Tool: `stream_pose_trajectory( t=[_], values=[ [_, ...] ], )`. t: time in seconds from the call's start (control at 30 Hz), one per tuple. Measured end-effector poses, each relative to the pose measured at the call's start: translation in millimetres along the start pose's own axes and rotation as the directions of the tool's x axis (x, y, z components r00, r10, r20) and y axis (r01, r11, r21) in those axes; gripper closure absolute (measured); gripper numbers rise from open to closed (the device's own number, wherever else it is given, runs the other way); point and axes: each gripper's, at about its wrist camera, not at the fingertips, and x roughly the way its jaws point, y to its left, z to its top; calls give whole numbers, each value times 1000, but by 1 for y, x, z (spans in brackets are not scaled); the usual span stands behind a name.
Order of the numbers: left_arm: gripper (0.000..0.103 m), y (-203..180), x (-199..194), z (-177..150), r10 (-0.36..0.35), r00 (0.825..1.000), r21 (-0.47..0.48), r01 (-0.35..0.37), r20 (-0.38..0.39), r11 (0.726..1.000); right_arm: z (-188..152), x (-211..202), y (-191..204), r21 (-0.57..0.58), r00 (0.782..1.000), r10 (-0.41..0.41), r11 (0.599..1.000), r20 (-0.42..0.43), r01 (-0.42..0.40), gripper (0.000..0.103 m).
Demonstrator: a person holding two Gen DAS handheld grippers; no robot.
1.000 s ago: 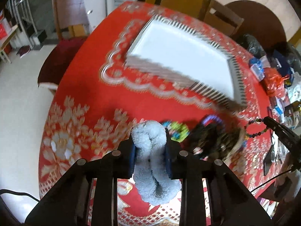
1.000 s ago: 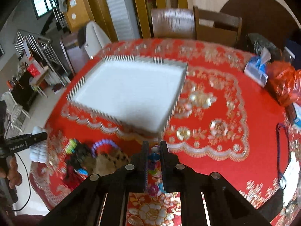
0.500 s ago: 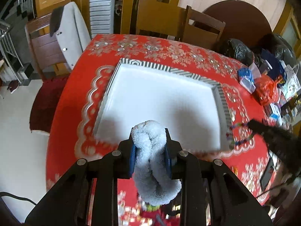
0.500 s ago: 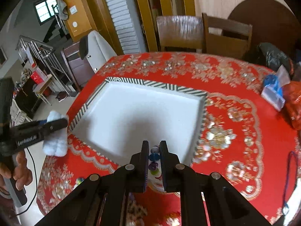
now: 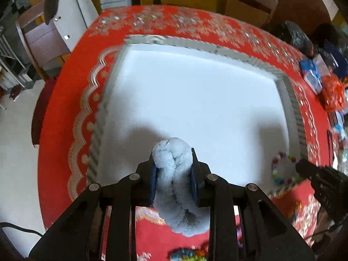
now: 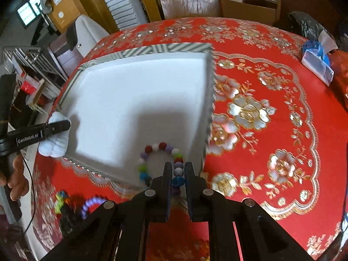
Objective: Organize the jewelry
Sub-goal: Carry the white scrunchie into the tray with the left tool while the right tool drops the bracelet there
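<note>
A white tray with a striped rim (image 5: 292,100) (image 6: 208,100) lies on the red tablecloth. My left gripper (image 5: 173,171) is shut on a fluffy light-blue scrunchie (image 5: 174,163) and holds it over the tray's near left corner; it also shows in the right wrist view (image 6: 53,145). My right gripper (image 6: 178,174) is shut on a multicoloured bead bracelet (image 6: 161,158), whose loop hangs into the tray's near right corner. The bracelet also shows in the left wrist view (image 5: 280,169).
A pile of other jewelry and hair ties (image 6: 71,204) lies on the cloth in front of the tray. A tissue pack (image 6: 317,63) and bags (image 5: 332,93) sit at the table's right side. Chairs (image 6: 191,0) stand behind the table.
Both grippers moved forward and down toward the tray. The scrunchie now hangs over the tray's left corner and the bracelet's loop has come over the tray's right corner.
</note>
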Motion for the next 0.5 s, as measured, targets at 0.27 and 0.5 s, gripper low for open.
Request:
stream_pose_trajectory(
  t=[0.27, 0.5],
  values=[
    [79, -3, 1, -19, 1, 999, 7, -1, -35, 1000, 17, 2, 3, -11, 998, 41, 999, 43, -41, 92],
    [46, 2, -9, -9, 24, 1000, -33, -24, 19, 999, 28, 17, 6, -32, 999, 41, 999, 33, -40, 77]
  ],
)
